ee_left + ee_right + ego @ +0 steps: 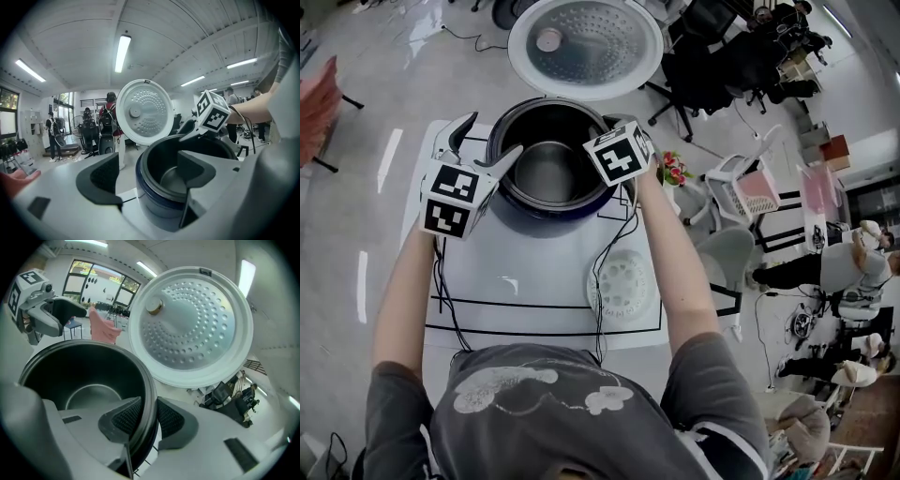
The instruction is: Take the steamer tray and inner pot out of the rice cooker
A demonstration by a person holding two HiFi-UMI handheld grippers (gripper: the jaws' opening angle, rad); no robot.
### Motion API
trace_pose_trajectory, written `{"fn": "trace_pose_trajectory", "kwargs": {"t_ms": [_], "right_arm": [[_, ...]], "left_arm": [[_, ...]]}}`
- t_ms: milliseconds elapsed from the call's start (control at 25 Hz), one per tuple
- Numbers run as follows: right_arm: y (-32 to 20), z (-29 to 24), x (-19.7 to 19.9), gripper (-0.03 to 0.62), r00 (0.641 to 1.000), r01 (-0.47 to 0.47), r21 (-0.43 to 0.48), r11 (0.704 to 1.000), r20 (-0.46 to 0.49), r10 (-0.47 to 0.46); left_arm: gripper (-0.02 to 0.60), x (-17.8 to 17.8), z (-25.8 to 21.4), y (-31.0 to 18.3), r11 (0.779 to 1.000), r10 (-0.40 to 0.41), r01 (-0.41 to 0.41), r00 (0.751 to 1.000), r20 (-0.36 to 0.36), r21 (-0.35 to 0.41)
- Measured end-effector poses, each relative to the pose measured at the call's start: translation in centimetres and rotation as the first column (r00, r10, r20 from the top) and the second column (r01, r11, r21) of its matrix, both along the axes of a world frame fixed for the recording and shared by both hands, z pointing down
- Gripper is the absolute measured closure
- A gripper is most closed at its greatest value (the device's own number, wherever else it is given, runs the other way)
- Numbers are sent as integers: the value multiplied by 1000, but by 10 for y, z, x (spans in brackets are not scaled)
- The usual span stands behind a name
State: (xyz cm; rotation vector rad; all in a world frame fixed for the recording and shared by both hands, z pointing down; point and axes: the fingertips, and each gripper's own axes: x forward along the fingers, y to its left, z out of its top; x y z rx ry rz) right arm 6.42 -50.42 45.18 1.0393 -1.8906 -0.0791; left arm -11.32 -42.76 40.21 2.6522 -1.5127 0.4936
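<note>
The dark blue rice cooker (546, 217) stands open on the white table, its lid (586, 47) tipped back. The metal inner pot (548, 169) sits inside it and holds nothing. The white perforated steamer tray (622, 284) lies flat on the table in front of the cooker. My right gripper (147, 416) is shut on the pot's right rim (151, 394), one pad inside and one outside. My left gripper (150, 171) is open and straddles the pot's left rim (140, 168) without pressing on it.
The table (534, 281) carries a white mat with black lines, and cables hang over its front. Office chairs (712, 56), a white basket stand (750, 192) and people stand around on the floor to the right. A pink chair (319, 108) is at the far left.
</note>
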Motion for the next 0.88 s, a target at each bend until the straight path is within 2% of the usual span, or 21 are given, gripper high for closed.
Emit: {"fn": "trace_pose_trajectory", "kwargs": {"t_ms": [120,320,440,680,800,840,880], "right_arm": [[-3,-8,-6,476,999,17,1,1000,27,-17],[2,-34,-14,491,971,16,6,1000,239,-17],[5,-40,-16,496,957,31,18,999,287,-35],[8,-40,-13,497,939,34,19,999,342,-39],[5,-40,-14,499,934,38,15,999,354,-41],[5,-40,-15,499,933,40,14,999,357,-42],[5,-40,-15,499,932,41,12,999,360,-43]], "left_arm": [[194,3,5,-3,1000,5,-5,1000,-1,-19],[195,6,4,-12,999,22,-23,999,-25,-45],[195,8,8,-24,996,41,-42,999,-19,-76],[195,31,24,-50,979,134,-124,990,49,-163],[201,41,42,-63,963,159,-128,980,117,-237],[222,41,49,-66,956,163,-120,976,145,-269],[270,41,56,-69,948,163,-107,972,170,-300]]}}
